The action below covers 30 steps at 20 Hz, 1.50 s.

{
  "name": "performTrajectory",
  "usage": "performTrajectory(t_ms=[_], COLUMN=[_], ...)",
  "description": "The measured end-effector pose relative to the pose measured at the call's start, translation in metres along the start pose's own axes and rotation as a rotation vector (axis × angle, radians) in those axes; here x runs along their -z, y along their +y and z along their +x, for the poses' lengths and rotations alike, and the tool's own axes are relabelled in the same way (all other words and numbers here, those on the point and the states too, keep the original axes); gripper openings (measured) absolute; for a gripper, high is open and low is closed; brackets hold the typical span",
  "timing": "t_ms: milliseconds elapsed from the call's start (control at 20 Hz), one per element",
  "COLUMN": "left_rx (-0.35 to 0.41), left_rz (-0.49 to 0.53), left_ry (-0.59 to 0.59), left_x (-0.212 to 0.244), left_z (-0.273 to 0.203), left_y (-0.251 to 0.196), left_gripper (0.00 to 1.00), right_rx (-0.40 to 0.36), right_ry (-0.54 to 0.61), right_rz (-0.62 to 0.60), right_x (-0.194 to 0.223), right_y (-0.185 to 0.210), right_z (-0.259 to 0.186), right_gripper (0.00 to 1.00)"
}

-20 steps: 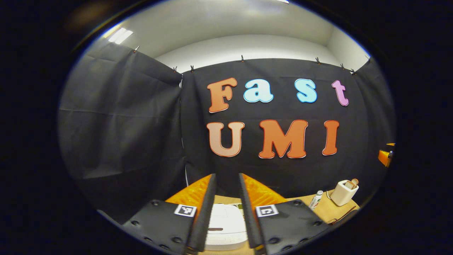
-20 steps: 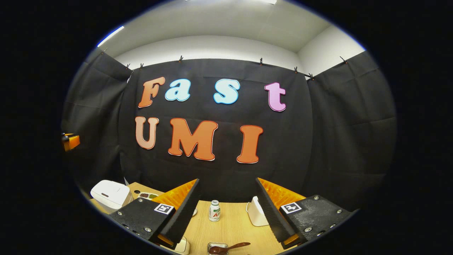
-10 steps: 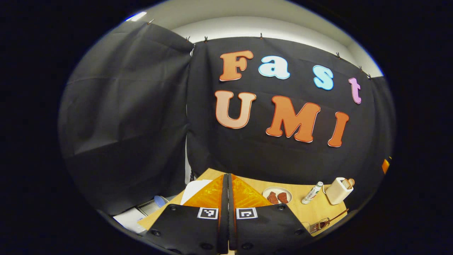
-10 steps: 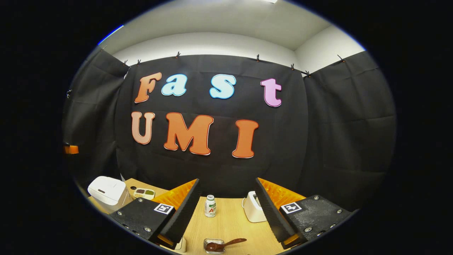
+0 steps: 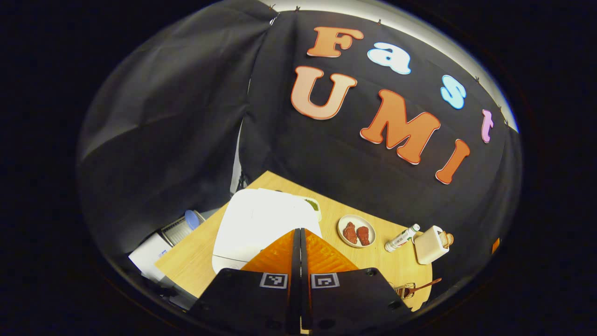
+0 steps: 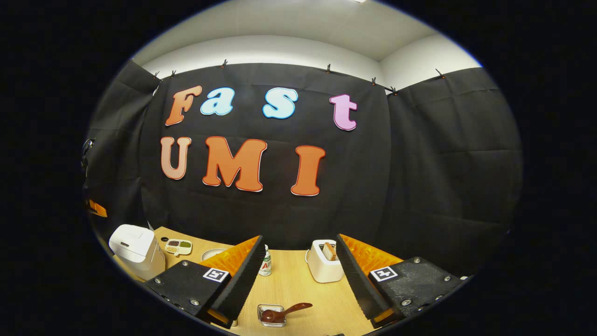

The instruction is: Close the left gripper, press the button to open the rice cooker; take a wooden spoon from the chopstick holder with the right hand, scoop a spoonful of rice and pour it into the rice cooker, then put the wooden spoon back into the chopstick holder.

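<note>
- The left gripper (image 5: 300,233) is clenched, its two fingers pressed flat together with nothing between them, as the pressing step requires.
- The cooker (image 5: 261,224) lies straight ahead of and below its tips; the white lid is down, so the cooker is not yet open.
- The button itself I cannot pick out in the left gripper view: the fingers cover the lid's near edge. In the right gripper view a dark mark sits on the cooker's (image 6: 133,242) top near its front, probably the button.
- Judgement: the coming move turns on this line. The joined tips point down at the lid's near part, so a push along the fingers' own axis should land there. The left gripper is the nearer one by far.
- The right gripper (image 6: 298,270) is released, jaws wide apart and empty, above the worktop (image 6: 298,289), with the cooker far off to its left.
- The holder (image 6: 322,263), with a wooden piece standing in it, sits just ahead between the right fingers, nearer the right one.
- A small dish (image 6: 270,315) with a dark spoon (image 6: 287,311) lies on the worktop below the right gripper, handle pointing right.
- Beyond the cooker from the left gripper: a plate (image 5: 357,230) and a bottle (image 5: 401,238), off to its right.
</note>
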<state>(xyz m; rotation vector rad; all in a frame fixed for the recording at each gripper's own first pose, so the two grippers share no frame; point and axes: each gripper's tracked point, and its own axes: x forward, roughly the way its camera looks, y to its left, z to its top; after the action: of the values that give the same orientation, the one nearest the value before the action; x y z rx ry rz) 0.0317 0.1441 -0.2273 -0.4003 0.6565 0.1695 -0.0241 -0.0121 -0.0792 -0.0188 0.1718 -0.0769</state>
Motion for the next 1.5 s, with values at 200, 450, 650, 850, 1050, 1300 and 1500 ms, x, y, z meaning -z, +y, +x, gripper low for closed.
performTrajectory(t_ms=[200, 450, 650, 850, 1050, 1300, 1500], left_rx=[-0.057, -0.054, -0.037, -0.033, -0.047, -0.044, -0.048], left_rz=[-0.003, -0.051, -0.078, -0.097, -0.100, -0.042, 0.018], left_ry=[0.145, 0.241, 0.335, 0.387, 0.380, 0.322, 0.066], left_x=[0.031, 0.051, 0.073, 0.090, 0.091, 0.083, 0.021], left_z=[0.030, 0.057, 0.072, 0.086, 0.093, 0.087, 0.064], left_y=[0.026, 0.031, 0.032, 0.034, 0.035, 0.033, 0.022], left_gripper=[0.05, 0.05, 0.05, 0.05, 0.05, 0.05, 0.05], right_rx=[0.044, 0.092, 0.104, 0.103, 0.098, 0.059, 0.043], right_ry=[0.032, 0.059, 0.086, 0.107, 0.140, 0.178, 0.221], right_rz=[-0.003, -0.021, -0.025, -0.031, -0.019, 0.015, 0.018], right_x=[0.011, 0.021, 0.032, 0.041, 0.052, 0.066, 0.081], right_y=[-0.010, -0.020, -0.019, -0.016, -0.013, -0.004, -0.003], right_z=[-0.007, -0.011, -0.012, -0.012, -0.007, 0.002, 0.012], right_gripper=[0.94, 0.94, 0.94, 0.94, 0.94, 0.94, 0.94])
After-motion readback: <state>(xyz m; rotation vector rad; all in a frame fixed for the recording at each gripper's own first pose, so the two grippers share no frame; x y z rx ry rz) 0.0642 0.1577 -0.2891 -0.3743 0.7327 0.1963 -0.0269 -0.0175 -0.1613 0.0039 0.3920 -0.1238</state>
